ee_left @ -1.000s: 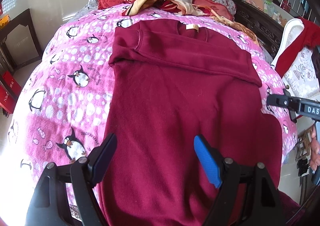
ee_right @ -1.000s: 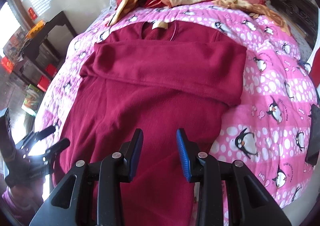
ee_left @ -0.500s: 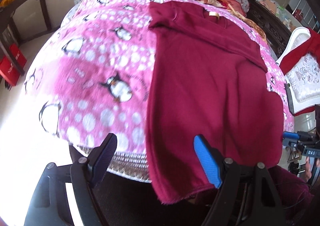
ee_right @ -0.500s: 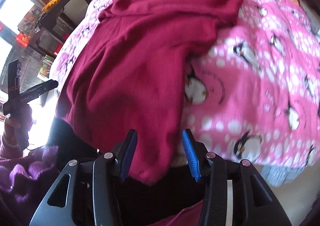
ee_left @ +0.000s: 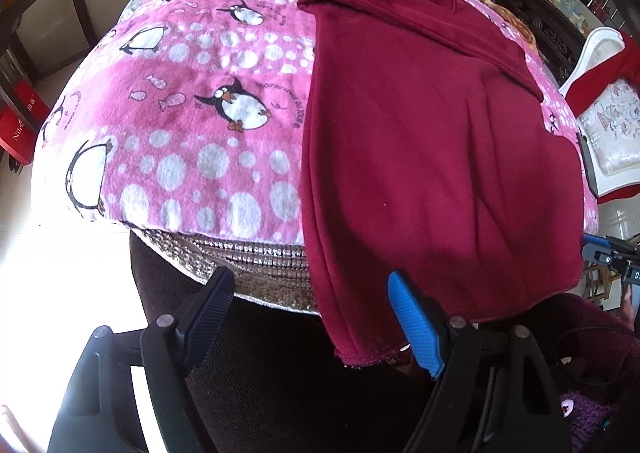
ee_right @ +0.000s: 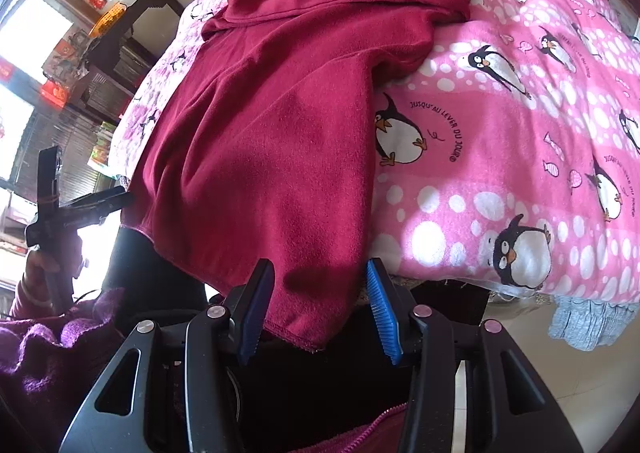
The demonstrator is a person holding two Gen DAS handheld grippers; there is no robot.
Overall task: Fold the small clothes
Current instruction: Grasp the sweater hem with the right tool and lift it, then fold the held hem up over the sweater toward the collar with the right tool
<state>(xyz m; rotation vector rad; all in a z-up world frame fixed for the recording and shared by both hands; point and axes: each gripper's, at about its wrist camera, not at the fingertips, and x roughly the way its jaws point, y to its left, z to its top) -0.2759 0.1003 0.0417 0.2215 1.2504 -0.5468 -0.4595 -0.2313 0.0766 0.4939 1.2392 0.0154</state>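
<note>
Hanging off the bed's [ee_left: 224, 257] near edge, the sweater [ee_right: 280, 125] runs lengthwise toward 12 o'clock, its hem corners between the gaping right claw [ee_right: 316, 313] and left claw [ee_left: 308, 317].

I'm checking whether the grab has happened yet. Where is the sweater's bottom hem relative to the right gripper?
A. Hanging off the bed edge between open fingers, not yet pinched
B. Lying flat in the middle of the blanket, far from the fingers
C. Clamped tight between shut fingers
A: in the right wrist view the maroon sweater hem droops over the bed edge inside the right gripper, whose fingers stand apart.
</note>
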